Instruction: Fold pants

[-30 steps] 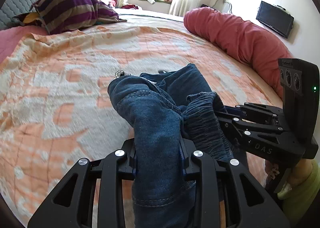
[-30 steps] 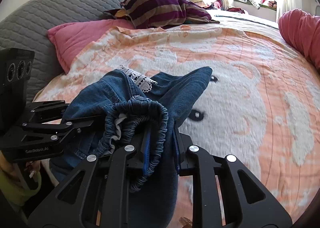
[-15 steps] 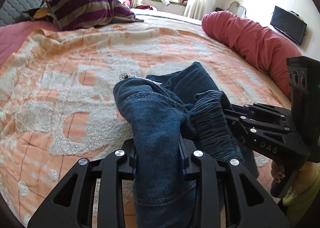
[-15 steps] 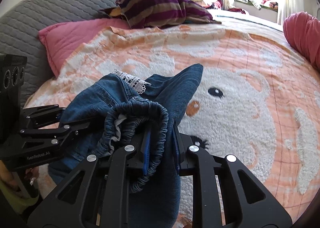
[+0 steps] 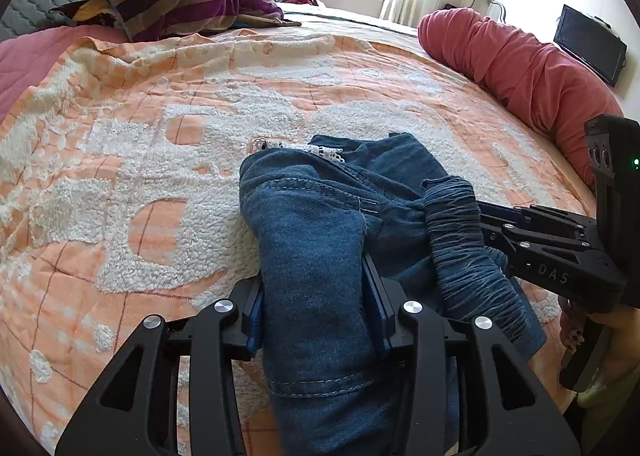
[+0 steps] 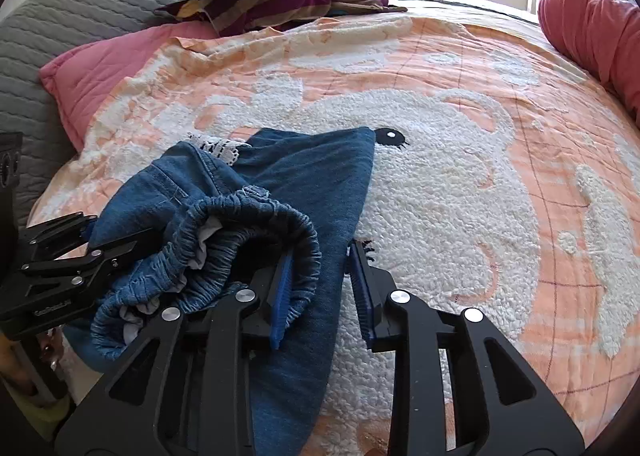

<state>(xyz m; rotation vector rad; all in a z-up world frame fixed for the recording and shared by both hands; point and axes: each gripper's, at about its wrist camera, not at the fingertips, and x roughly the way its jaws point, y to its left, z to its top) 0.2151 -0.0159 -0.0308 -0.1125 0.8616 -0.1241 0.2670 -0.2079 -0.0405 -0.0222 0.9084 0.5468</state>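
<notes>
Left gripper [image 5: 314,308] clamps the denim pants [image 5: 340,216], right gripper [image 6: 320,288] jaws spread around the waistband [image 6: 240,224] — lay flat on the bed [image 6: 480,176], edges squared.

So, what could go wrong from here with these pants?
1. The right gripper looks open, yet the elastic waistband hooks over one of its fingers; pulling back may drag the pants.
2. The left gripper clamps a bunched part, and the pants lie crumpled on the blanket, so the fold may set crooked.
</notes>
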